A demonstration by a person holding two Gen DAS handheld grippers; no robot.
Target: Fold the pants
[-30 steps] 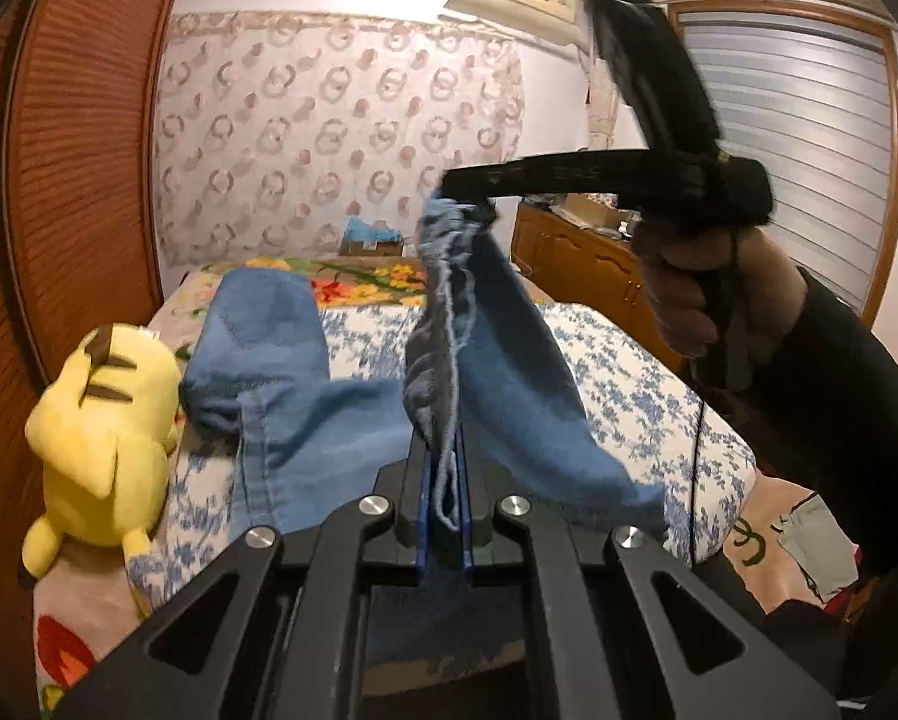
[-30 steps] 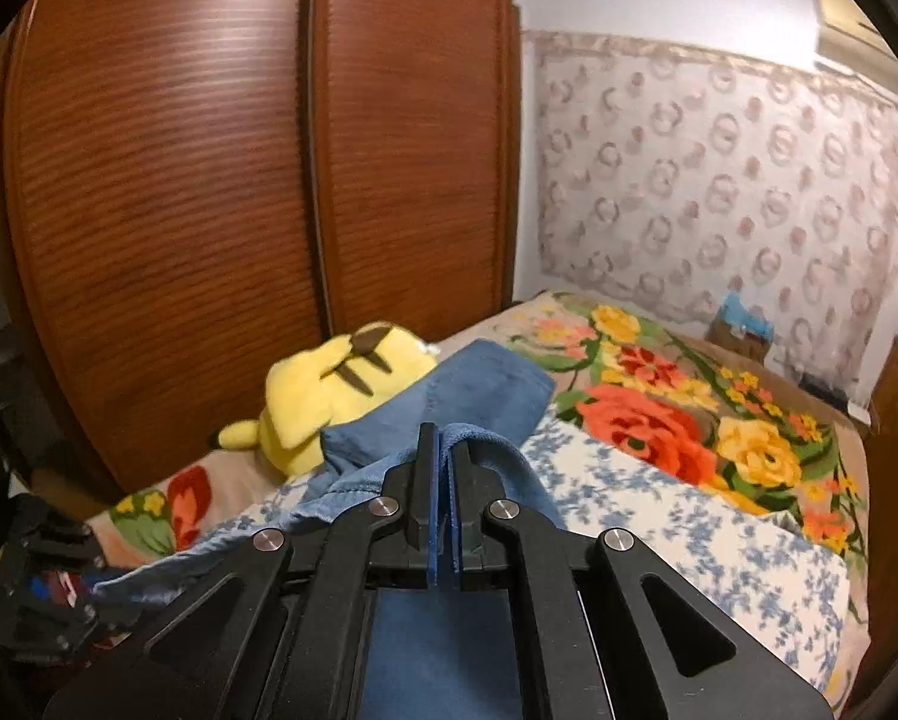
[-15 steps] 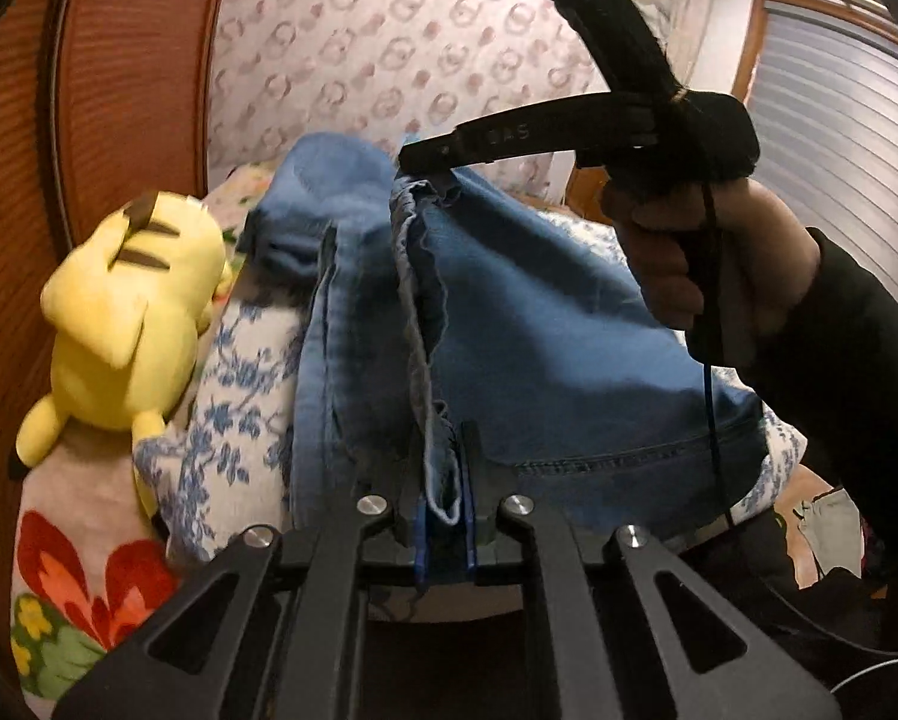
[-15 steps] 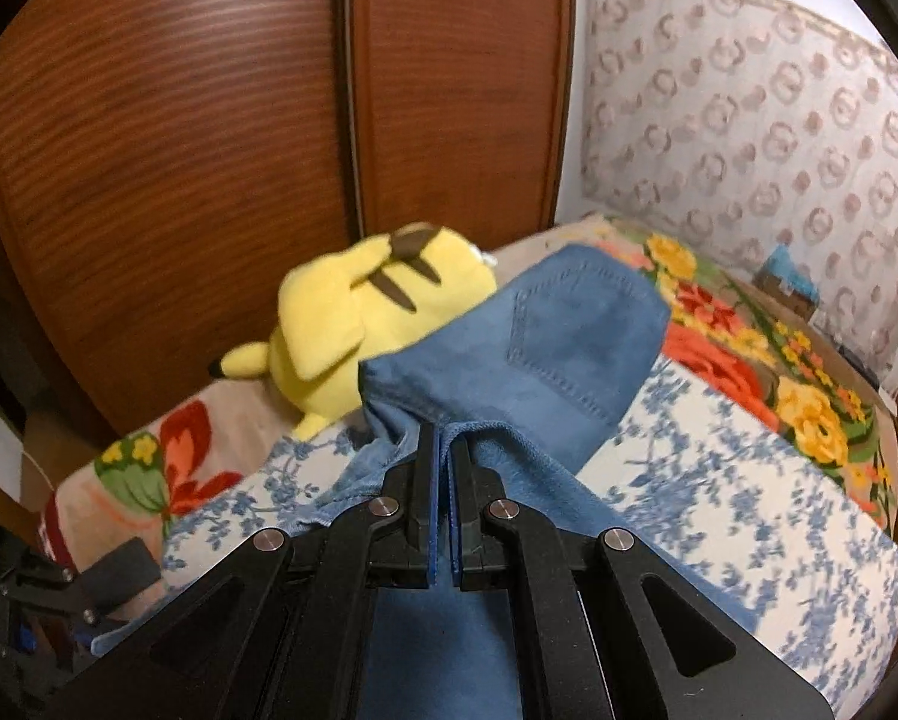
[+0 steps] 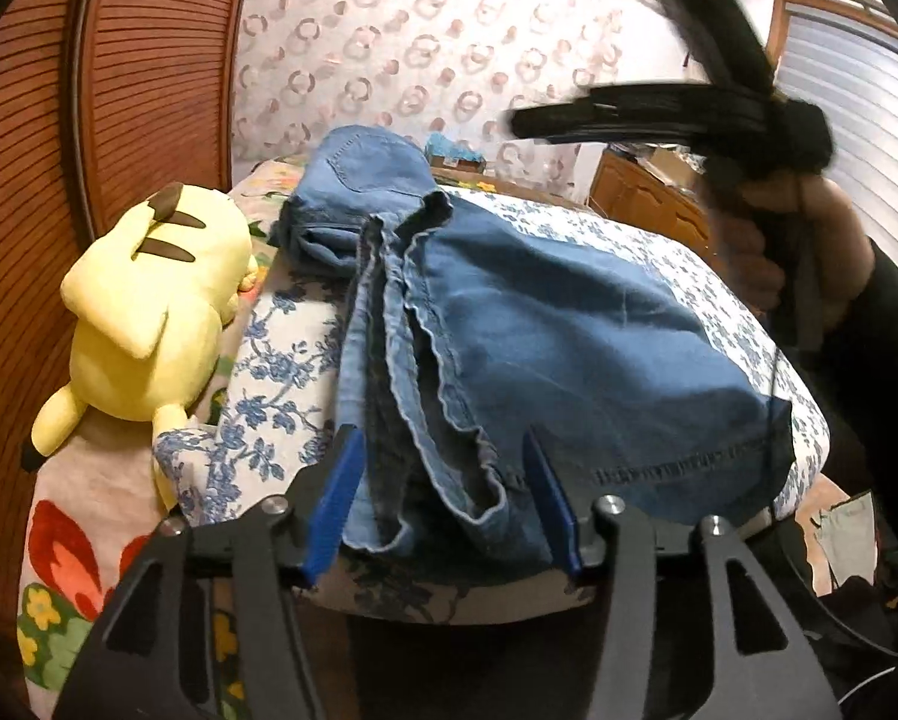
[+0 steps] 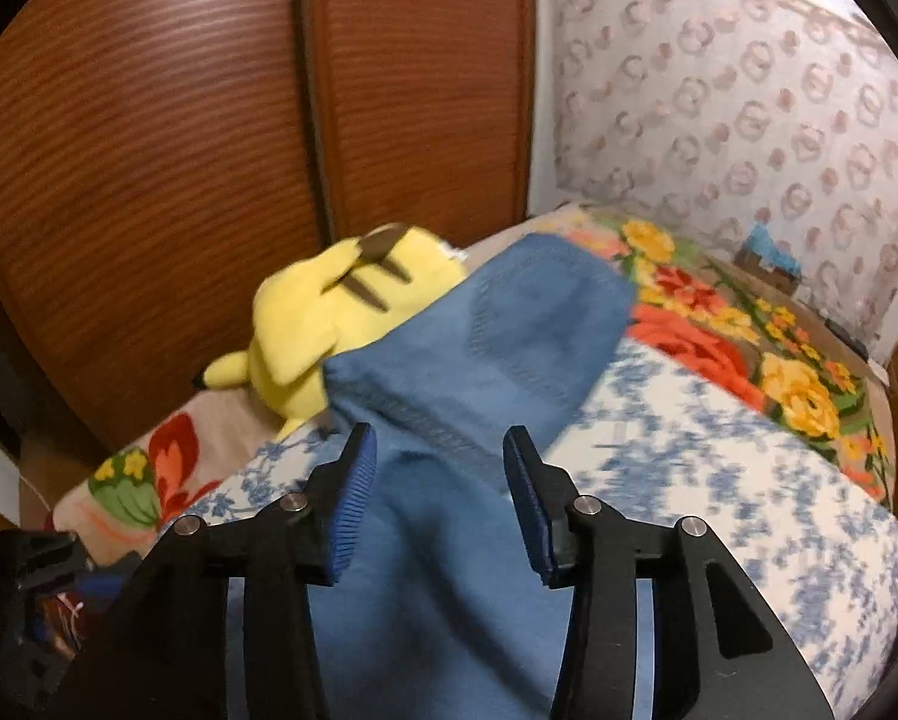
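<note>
Wood-panelled wardrobe doors point(image 6: 209, 150) back a bed point(image 5: 658, 252) where a fold of jeans is being let go: the left gripper point(image 5: 443, 492) has its blue fingers point(image 5: 338, 492) spreading apart, frayed hems lying loose between them, unpinched; the right gripper point(image 6: 440, 498) opens likewise, denim passing between its fingers untouched. The pants point(image 5: 538, 330) lie doubled across the blue-flowered quilt, waistband end beside a yellow plush toy point(image 5: 149, 312). A second earlier both grippers held the cloth clamped and lifted. This looks like the release after one fold; next, judging by the loose hems, comes backing out cleanly, then regripping for another fold
</note>
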